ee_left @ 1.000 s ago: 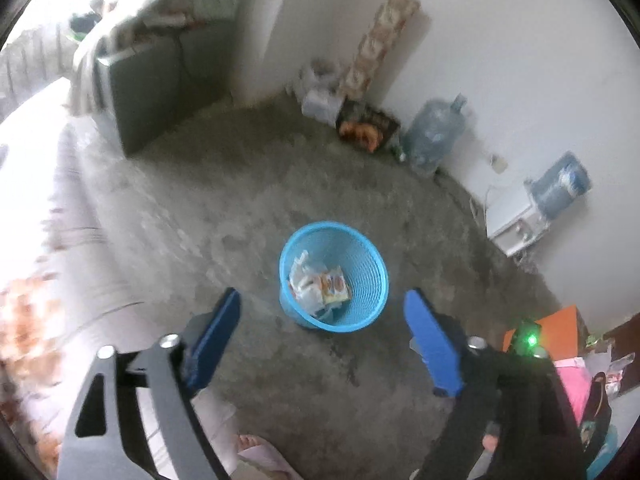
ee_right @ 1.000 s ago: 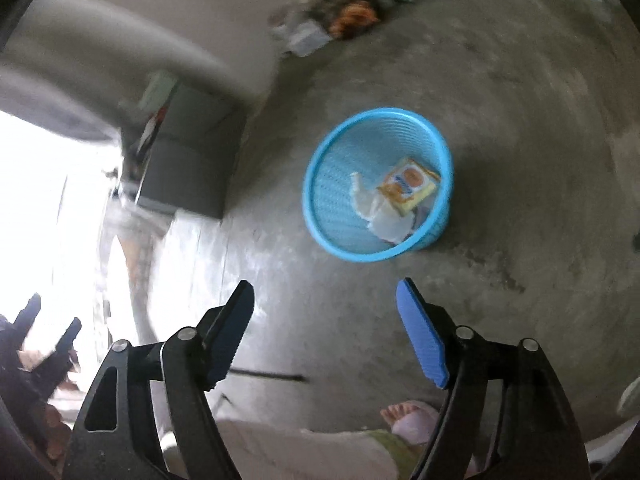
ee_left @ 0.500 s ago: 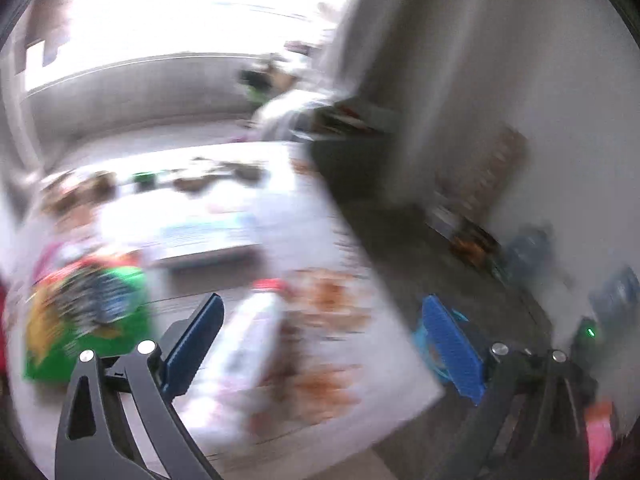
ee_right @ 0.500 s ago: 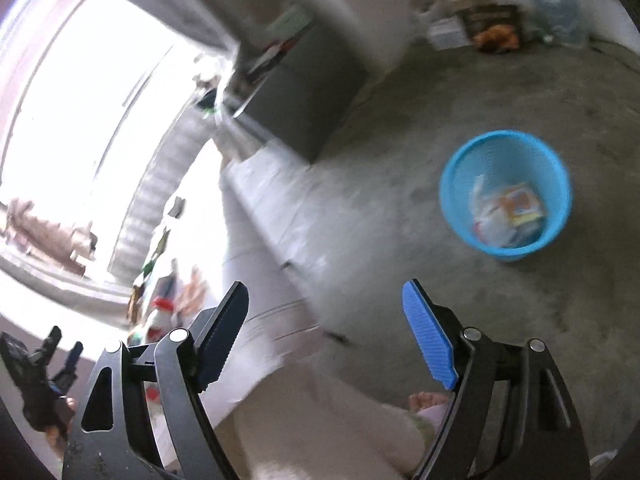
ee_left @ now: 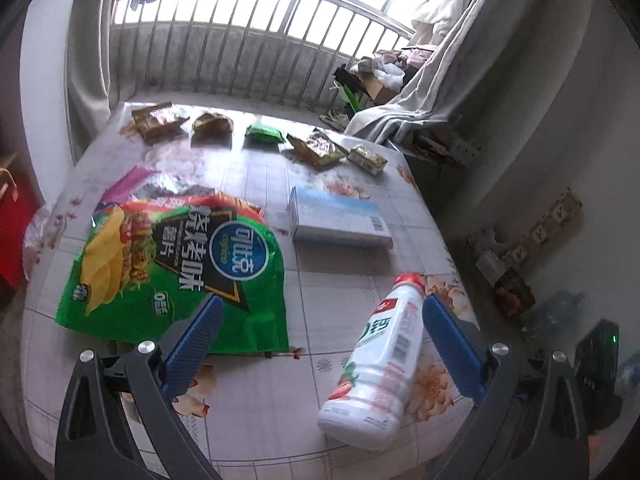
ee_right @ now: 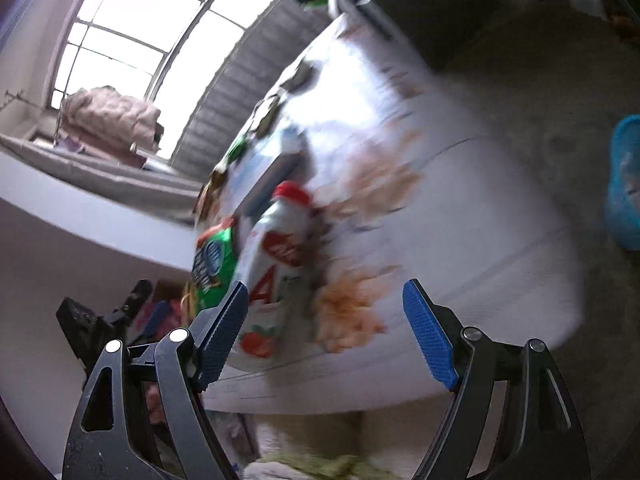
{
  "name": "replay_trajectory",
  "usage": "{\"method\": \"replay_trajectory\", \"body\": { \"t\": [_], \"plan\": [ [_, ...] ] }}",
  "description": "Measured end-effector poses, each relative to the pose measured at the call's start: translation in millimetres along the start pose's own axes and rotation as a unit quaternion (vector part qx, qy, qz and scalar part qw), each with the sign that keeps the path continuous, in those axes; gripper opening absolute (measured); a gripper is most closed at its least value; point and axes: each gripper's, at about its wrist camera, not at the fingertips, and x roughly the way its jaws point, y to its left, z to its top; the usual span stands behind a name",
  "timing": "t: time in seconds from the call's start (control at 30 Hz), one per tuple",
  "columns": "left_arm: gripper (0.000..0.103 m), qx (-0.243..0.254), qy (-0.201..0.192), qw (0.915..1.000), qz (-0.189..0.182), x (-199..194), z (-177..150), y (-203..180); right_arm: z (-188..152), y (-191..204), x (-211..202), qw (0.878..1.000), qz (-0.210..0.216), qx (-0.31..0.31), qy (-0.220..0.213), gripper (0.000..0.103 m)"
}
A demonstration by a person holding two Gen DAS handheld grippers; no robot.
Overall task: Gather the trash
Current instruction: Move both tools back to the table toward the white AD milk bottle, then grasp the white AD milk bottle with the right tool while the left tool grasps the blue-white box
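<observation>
A white drink bottle (ee_left: 380, 364) with a red cap lies on its side on the floral tablecloth (ee_left: 256, 408), next to a big green chip bag (ee_left: 172, 268) and a pale blue box (ee_left: 340, 220). Several small snack wrappers (ee_left: 316, 148) lie along the far edge. My left gripper (ee_left: 320, 328) is open and empty above the near table edge, the bottle by its right finger. My right gripper (ee_right: 324, 312) is open and empty, facing the bottle (ee_right: 272, 272) and the chip bag (ee_right: 212, 264) from the table's side. The blue trash basket (ee_right: 626, 184) stands on the floor at far right.
A balcony railing (ee_left: 248, 56) and curtains (ee_left: 440, 64) lie beyond the table. A red object (ee_left: 12, 220) stands at the table's left. Boxes and clutter (ee_left: 516, 248) line the wall on the right floor. The right wrist view is motion-blurred.
Both grippers have swung away from the blue basket on the floor up to the table. The left view now looks over the table's trash; the basket sits at the right view's edge.
</observation>
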Motion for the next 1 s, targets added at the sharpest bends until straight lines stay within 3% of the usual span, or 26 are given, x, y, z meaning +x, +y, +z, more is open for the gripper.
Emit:
{"method": "replay_trajectory", "body": {
  "t": [0.17, 0.37, 0.57, 0.7, 0.83, 1.0],
  "plan": [
    [0.097, -0.014, 0.001, 0.9999, -0.006, 9, -7, 20, 8, 30, 50, 0.999, 0.013, 0.014, 0.044, 0.076],
    [0.097, -0.034, -0.006, 0.9994, -0.005, 12, -11, 42, 15, 52, 84, 0.999, -0.005, 0.018, 0.047, 0.076],
    [0.097, -0.022, -0.020, 0.9995, -0.013, 12, -5, 45, 15, 49, 102, 0.998, -0.019, 0.022, 0.059, 0.060],
    [0.097, 0.011, -0.030, 0.9991, -0.029, 11, 18, 34, 15, 50, 97, 0.998, -0.016, 0.001, 0.058, 0.060],
    [0.097, 0.049, -0.015, 0.9977, -0.044, 35, 52, 11, 18, 44, 94, 0.998, -0.003, -0.009, 0.060, 0.059],
    [0.097, 0.068, 0.044, 0.9946, -0.066, 85, 88, -23, 21, 28, 75, 0.998, -0.003, -0.026, 0.061, 0.059]
  ]
}}
